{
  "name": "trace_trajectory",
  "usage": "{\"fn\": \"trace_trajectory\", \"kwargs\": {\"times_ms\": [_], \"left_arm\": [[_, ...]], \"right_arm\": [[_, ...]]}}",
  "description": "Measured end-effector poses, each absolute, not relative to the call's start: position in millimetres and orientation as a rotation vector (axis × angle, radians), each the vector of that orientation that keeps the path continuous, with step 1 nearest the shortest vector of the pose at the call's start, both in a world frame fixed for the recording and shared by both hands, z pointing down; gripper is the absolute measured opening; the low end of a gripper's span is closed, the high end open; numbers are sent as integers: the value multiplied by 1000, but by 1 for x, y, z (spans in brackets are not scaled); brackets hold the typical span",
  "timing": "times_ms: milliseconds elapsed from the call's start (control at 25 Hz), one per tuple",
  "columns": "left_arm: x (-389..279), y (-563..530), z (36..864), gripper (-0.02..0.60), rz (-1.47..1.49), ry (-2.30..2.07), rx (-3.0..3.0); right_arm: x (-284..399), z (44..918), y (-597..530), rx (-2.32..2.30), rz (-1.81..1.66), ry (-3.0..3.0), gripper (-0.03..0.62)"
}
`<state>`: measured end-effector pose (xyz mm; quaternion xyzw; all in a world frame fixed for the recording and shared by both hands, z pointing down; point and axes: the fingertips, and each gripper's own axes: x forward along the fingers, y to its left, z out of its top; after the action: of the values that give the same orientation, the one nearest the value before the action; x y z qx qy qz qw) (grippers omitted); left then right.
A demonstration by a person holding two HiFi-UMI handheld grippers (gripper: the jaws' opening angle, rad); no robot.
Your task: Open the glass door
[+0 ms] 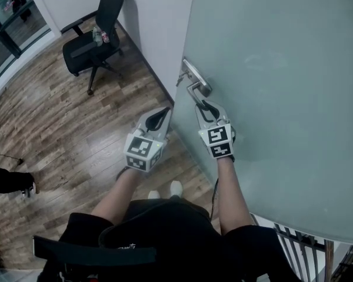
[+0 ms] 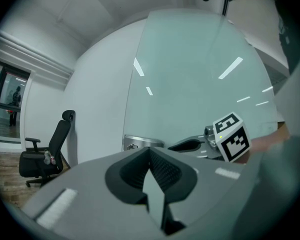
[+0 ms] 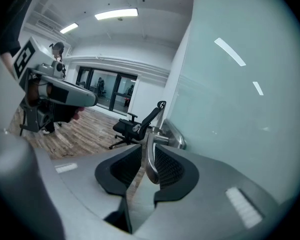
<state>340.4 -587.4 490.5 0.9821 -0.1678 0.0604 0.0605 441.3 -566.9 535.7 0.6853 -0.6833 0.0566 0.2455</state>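
Note:
A frosted glass door [image 1: 282,98] fills the right of the head view, with a metal lever handle [image 1: 194,90] on a long plate near its left edge. My right gripper [image 1: 203,106] is at that handle. In the right gripper view the lever [image 3: 150,159] stands between the jaws of the right gripper [image 3: 149,149]; it lies against the right-hand pad and a thin gap shows on the other side. My left gripper [image 1: 163,114] hangs level beside it, left of the door edge, touching nothing. Seen from its own camera, the left gripper [image 2: 150,151] has its tips together and nothing between them.
A white wall [image 1: 159,34] meets the door's left edge. A black office chair [image 1: 97,37] stands on the wood floor at the far left. Someone's legs [image 1: 6,178] show at the left border. Railing bars [image 1: 306,242] show at the lower right.

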Motion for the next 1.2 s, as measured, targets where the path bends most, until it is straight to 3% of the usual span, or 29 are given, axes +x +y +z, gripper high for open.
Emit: {"fn": "trace_trajectory", "kwargs": {"times_ms": [720,800,1200], "left_arm": [[274,-558,444,0,52,-607,2964],[271,-554,447,0,54,-608,2956],[262,-536,439,0,24,-605,2972]], "right_arm": [[357,458,-471,2071,205,-2248,59],[352,455,-465,2088,196,-2252,5],[350,449,-450,2117,186,-2236,2]]}}
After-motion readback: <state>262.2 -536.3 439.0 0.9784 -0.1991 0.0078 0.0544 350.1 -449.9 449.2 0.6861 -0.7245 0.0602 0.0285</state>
